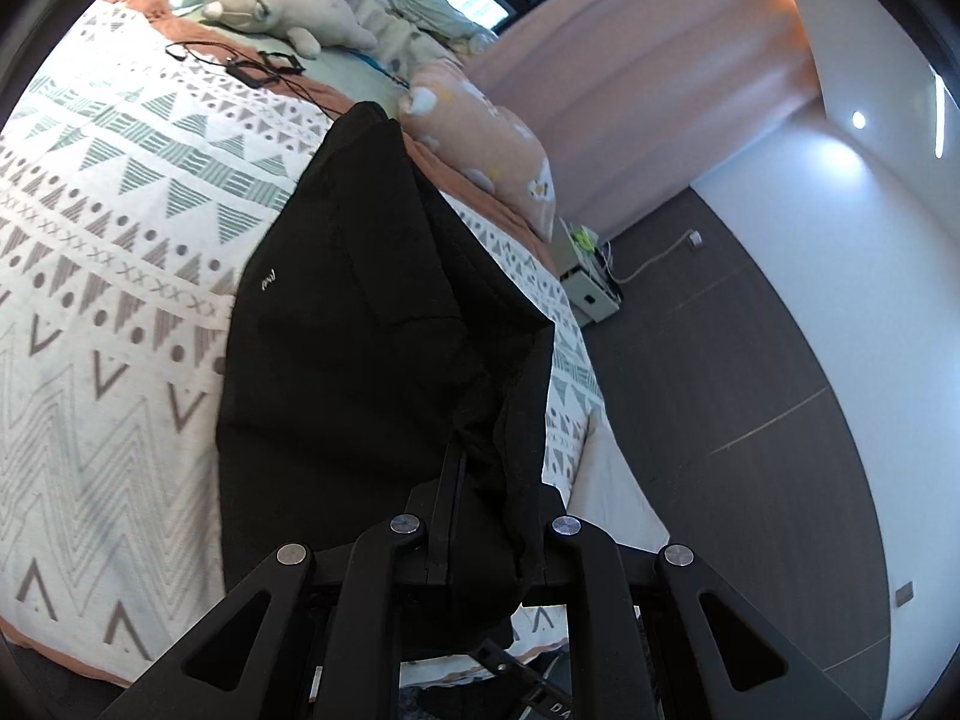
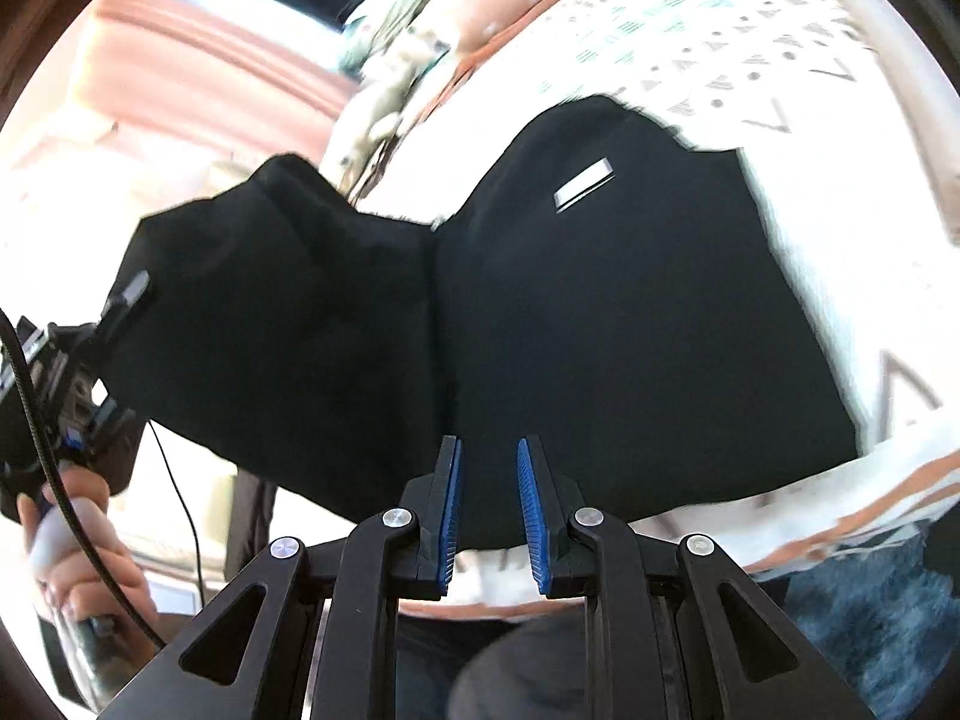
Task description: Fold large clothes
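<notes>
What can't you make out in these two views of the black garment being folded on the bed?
- Left wrist view: the left gripper's fingertips are buried in the black garment, so the pinch point is hidden.
- Left wrist view: the small white logo is too small to read.
- Right wrist view: motion blur smears the bedspread pattern and the white label.
- Right wrist view: the garment's near hem sits behind the right gripper.

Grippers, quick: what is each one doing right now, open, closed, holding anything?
Left gripper: shut on the black garment, lifting one side off the bed.
Right gripper: open, holding nothing, just above the garment.
</notes>
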`<state>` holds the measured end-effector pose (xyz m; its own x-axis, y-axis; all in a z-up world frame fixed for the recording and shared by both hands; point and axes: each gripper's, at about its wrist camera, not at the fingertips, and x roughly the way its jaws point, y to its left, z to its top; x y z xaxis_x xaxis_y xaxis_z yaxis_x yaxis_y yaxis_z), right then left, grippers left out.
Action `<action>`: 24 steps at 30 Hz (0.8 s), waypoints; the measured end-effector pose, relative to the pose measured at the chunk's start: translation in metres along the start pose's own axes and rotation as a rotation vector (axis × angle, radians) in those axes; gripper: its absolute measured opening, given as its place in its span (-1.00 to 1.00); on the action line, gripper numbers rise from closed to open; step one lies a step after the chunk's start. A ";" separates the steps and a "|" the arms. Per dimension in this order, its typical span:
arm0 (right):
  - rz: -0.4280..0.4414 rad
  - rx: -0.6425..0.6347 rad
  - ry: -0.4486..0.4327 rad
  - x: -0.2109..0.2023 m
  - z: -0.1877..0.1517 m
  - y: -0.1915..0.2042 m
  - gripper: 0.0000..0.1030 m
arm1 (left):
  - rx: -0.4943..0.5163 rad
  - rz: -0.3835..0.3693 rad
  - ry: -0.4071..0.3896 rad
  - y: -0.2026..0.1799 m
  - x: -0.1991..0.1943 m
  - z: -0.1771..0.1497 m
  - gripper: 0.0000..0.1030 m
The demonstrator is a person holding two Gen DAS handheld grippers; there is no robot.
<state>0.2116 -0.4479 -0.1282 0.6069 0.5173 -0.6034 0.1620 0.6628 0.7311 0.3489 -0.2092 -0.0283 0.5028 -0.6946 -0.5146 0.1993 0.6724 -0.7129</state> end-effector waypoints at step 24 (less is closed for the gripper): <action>-0.011 0.223 -0.147 -0.100 0.030 -0.126 0.21 | 0.074 -0.002 0.358 -0.038 0.148 -0.089 0.25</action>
<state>0.1535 -0.5993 -0.1501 0.7081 0.4153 -0.5710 0.3270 0.5238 0.7866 0.3408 -0.3606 -0.1196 0.1789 -0.7324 -0.6569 0.2668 0.6788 -0.6842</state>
